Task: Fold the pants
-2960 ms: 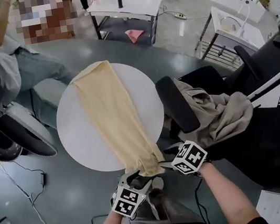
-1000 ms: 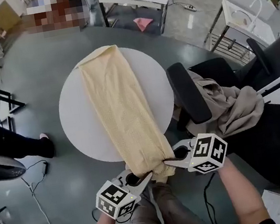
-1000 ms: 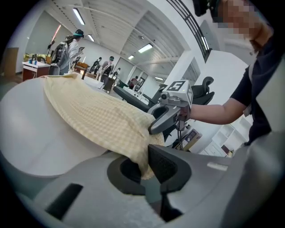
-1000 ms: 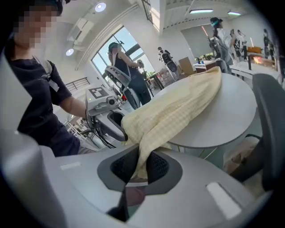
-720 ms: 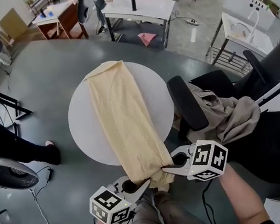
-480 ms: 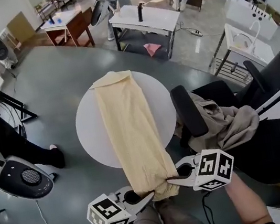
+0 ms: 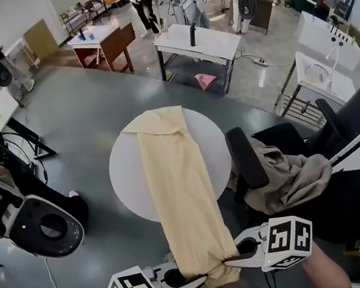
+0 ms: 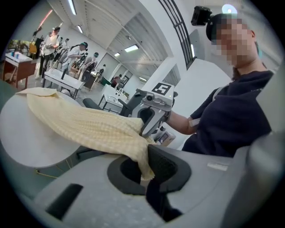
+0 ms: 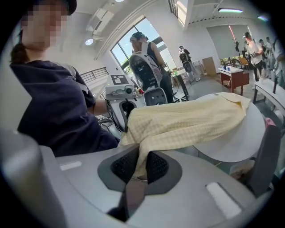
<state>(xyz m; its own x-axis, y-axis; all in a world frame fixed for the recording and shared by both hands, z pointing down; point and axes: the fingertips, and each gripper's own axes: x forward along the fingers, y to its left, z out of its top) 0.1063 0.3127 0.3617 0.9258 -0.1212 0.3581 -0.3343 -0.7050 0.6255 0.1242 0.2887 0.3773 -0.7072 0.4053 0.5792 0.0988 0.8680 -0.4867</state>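
**Near End of the Pants Pinched at Both Corners**

A busy workshop with a grey floor lay around the round white table [image 7: 126, 183]. Desks and standing people filled the back.

The left gripper [image 8: 145, 165] had its jaws closed on one near corner of the yellow pants [image 7: 180, 194], with the cloth pinched between the dark pads. The right gripper [image 9: 137, 165] was clamped the same way on the other corner. The two grips sat level and just apart, so the near edge stayed spread rather than bunched. That looked like the hold for carrying this end over onto the far one.

From the pinch the cloth ran up and away in one long strip. Its near part hung in the air off the table's edge, and the rest lay flat across the tabletop, ending in a small turned-over flap at the far rim.

To the right stood a black chair [image 7: 244, 158] with a beige garment [image 7: 288, 176] heaped on it — not part of the fold.

Whether the held end was the waist or the cuffs could not be told. In the head view the person's hands were cut off at the bottom — only the marker cubes showed.
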